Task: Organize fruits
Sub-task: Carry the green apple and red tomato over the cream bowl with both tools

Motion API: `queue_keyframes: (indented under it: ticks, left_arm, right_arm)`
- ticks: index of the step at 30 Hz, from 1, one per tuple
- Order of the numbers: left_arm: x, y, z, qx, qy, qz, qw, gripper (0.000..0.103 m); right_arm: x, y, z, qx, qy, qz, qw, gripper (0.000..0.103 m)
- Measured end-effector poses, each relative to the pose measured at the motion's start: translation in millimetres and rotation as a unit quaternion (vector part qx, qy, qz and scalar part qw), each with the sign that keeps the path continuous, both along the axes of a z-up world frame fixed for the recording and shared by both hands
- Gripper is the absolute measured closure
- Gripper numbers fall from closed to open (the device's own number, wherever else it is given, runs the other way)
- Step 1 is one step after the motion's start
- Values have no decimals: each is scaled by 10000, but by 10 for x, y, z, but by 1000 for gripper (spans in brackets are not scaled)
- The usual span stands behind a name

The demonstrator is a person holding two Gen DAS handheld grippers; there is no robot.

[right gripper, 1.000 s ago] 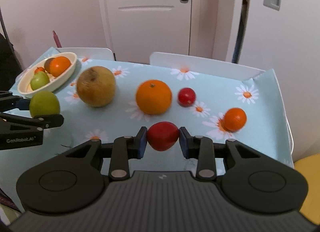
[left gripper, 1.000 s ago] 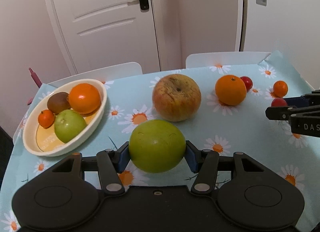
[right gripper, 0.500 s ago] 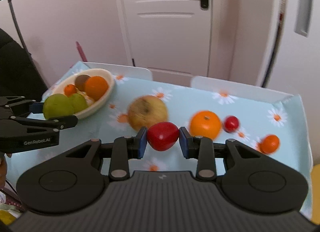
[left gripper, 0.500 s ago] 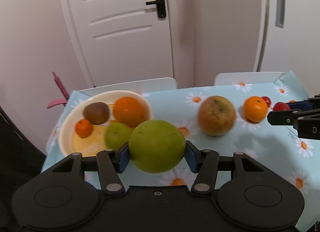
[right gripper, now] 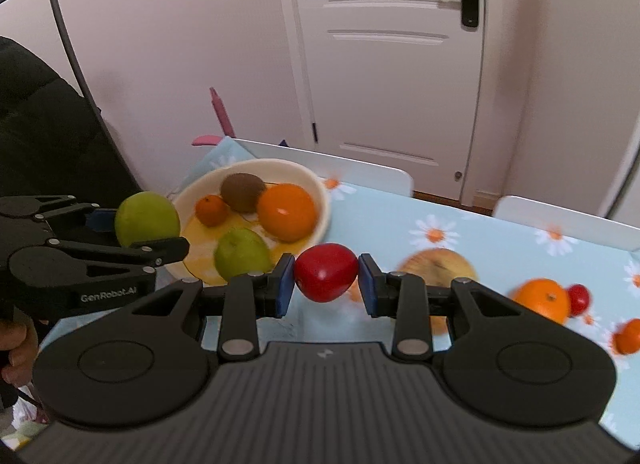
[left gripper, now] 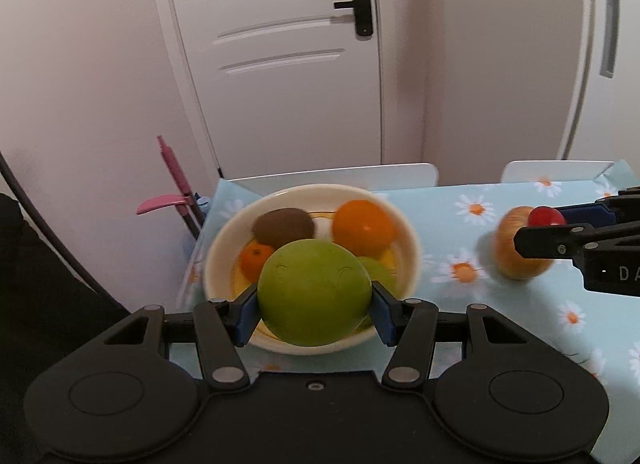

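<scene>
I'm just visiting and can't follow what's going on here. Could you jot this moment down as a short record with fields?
left gripper: shut on a green apple, held in the air in front of the bowl
right gripper: shut on a red fruit, held above the table
bowl: holds a kiwi, a big orange, a small orange, a green fruit
table: a brownish apple, an orange, a small red fruit, another small orange fruit
</scene>
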State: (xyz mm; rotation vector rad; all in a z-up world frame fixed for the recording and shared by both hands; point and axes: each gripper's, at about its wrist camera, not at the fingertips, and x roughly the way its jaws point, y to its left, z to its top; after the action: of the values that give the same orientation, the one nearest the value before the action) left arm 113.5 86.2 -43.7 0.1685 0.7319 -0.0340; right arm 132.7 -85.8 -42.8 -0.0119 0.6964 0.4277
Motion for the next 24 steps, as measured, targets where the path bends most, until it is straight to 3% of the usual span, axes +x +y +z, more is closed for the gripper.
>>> queue_keyframes:
  ticks: [10,24]
  left_arm:
    - [274,408,-170,5,144,-80,9999,43]
    - [549,444,-499,108,424,-601,9972,43]
  right_arm:
    - [188,476,-98,3,130,-91,9999,54]
    - [420,612,-278,0,241,-402,9989,54]
